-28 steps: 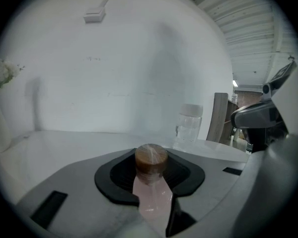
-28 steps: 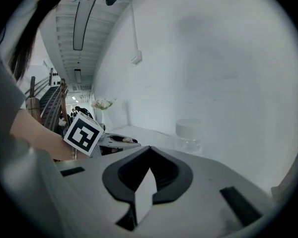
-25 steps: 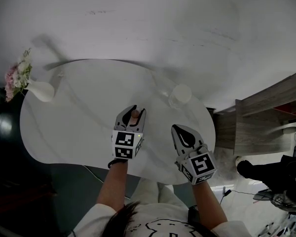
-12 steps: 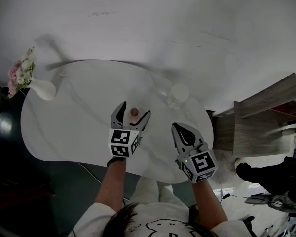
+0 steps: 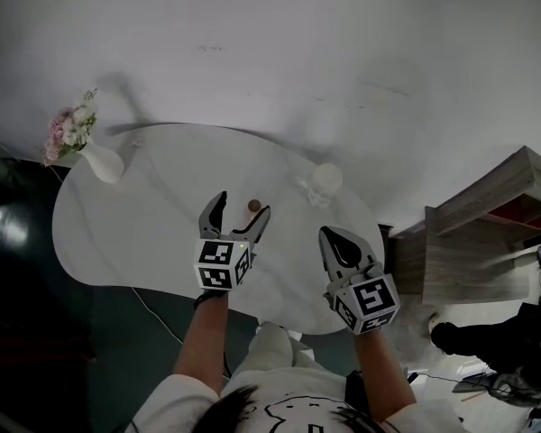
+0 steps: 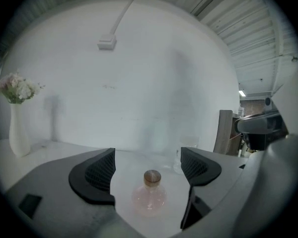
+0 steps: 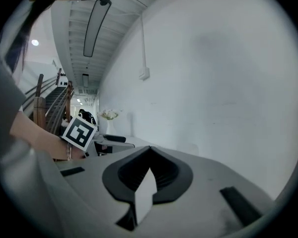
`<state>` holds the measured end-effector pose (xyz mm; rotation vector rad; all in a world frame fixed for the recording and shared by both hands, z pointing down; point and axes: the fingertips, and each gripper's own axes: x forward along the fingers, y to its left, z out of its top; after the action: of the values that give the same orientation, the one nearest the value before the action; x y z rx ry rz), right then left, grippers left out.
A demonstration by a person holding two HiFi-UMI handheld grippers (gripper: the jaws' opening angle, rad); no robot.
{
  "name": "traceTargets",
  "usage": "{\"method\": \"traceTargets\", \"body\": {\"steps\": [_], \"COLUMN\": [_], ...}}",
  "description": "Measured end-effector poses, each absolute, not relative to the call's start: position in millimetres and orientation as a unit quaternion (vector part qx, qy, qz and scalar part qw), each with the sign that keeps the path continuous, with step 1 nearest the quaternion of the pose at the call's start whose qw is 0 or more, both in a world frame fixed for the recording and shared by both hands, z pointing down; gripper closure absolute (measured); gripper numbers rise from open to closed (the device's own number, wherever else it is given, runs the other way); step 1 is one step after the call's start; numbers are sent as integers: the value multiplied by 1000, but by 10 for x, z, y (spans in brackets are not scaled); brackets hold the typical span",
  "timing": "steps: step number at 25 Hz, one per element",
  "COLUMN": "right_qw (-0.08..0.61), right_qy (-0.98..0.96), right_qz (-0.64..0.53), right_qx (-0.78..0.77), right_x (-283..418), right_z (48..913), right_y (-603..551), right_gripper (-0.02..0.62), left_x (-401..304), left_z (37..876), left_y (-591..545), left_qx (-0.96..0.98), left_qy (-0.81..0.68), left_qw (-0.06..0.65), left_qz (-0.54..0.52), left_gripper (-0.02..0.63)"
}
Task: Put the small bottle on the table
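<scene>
Now the small bottle is standing upright on the tabletop, toward its near right part. It is showing a round, clear belly with a faint pink tint, a short neck and a brown, cork-like stopper on top. It is sitting between the jaws of the left gripper, which are gaping wide. A clear gap is showing on each side of the glass, so neither pad is touching it and nothing is being held. The right gripper is hovering over the near right edge of the tabletop, apart from the bottle. Its jaws are pressing together with nothing between them.

The tabletop is showing as a white, rounded slab with a smooth, slightly glossy face. At its far left edge a white vase is standing with pale pink and white flowers in it. Near the far right edge a clear glass vessel is resting, well apart from the vase and just beyond the bottle. A plain white wall is rising behind the table, with a small white box and a thin duct running up from it. To the right a wooden shelf unit is standing, and dark floor is spreading out at the left.
</scene>
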<state>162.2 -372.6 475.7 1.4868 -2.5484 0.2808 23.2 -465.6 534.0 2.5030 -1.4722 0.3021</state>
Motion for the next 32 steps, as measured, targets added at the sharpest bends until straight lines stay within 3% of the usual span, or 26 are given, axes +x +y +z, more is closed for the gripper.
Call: {"method": "traceTargets", "body": {"steps": [11, 20, 32], "right_qw": [54, 18, 4], "right_qy": [-857, -848, -824], "right_qz": [32, -1, -31], "right_qx": [512, 529, 566], "right_x": [1769, 1848, 1925], "right_z": [3992, 3547, 3073], "right_y": [-3306, -3107, -3098], "right_gripper": [603, 601, 603], "left_x": [-360, -459, -653], "left_z": [4476, 3958, 3555], "left_y": [-4099, -3813, -3692], "left_qx": [829, 835, 839], "left_qy": [-552, -549, -543], "left_qw": [66, 36, 17], "left_qz": [62, 16, 31], "left_gripper": [184, 184, 184]}}
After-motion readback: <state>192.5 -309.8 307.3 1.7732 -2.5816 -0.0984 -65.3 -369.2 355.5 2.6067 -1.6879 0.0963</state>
